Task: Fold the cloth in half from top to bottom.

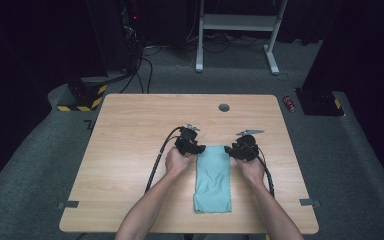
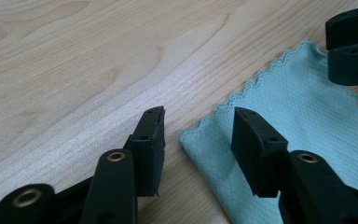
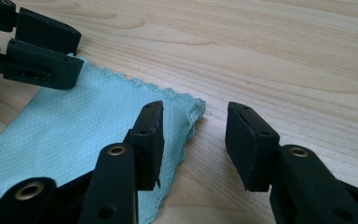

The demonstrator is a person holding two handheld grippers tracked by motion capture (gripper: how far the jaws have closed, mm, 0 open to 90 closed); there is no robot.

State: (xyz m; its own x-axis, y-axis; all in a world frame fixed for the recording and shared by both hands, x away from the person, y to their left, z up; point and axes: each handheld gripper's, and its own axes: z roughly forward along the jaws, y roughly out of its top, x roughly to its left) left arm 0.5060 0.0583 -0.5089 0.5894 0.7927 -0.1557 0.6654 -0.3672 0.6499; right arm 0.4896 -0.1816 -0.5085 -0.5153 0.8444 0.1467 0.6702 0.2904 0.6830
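Cloth (image 1: pixel 213 178) lies flat on the table (image 1: pixel 130 150), near the person's edge and a little right of centre, its long sides running away from the person. Its far end sits between the two grippers. The left gripper (image 1: pixel 196 148) is at the far left corner and the right gripper (image 1: pixel 233 150) at the far right corner, each held in a hand.

In the left gripper view, the jaws stand apart with the cloth's corner (image 2: pixel 191 135) lying in the gap between them; one jaw is over the fabric, the other over bare wood, and neither pad presses on it. In the right gripper view, the jaws are likewise parted astride the other corner (image 3: pixel 196 106), not gripping.

The cloth is pale turquoise, a narrow rectangle with a fine woven dimple texture and a small scalloped stitched edge. It looks folded into layers, and the right corner is slightly rumpled.
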